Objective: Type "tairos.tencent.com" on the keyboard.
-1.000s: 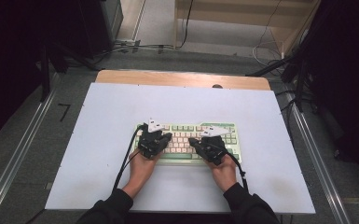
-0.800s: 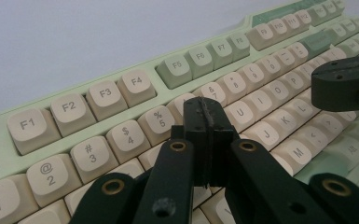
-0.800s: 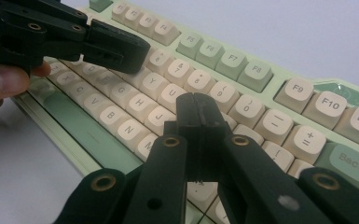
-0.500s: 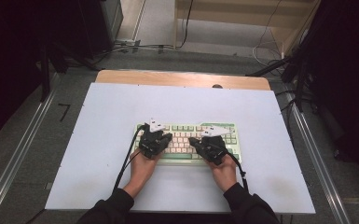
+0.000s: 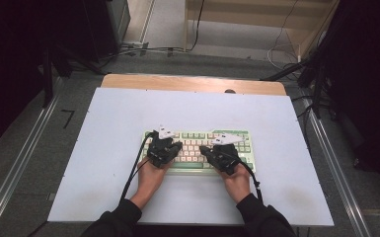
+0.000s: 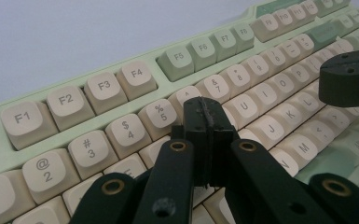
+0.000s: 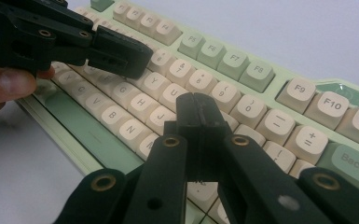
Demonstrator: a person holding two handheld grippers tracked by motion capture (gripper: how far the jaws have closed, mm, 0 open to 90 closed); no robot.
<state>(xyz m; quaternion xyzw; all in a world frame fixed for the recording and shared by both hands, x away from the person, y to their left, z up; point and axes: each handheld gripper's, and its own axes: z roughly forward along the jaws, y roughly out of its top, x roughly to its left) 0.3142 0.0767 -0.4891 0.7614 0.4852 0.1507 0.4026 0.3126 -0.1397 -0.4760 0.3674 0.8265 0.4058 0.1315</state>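
Note:
A pale green keyboard (image 5: 197, 146) with cream keys lies on the white tabletop (image 5: 128, 113). My left gripper (image 5: 175, 147) is over its left half and my right gripper (image 5: 206, 149) over its right half, tips angled toward each other. In the left gripper view the jaws (image 6: 208, 109) are pressed together, empty, above the number row of the keyboard (image 6: 121, 86); the right gripper's tip (image 6: 349, 77) shows at the right. In the right gripper view the jaws (image 7: 196, 105) are closed, empty, over the keyboard's (image 7: 256, 74) letter keys, with the left gripper (image 7: 121, 56) beyond. Whether the tips touch keys I cannot tell.
A wooden strip (image 5: 192, 83) runs along the table's far edge. Metal rails (image 5: 19, 163) flank the table, and cables (image 5: 143, 49) lie on the floor behind. Black cables (image 5: 133, 173) trail from both grippers. A thumb (image 7: 9, 84) shows beside the left gripper.

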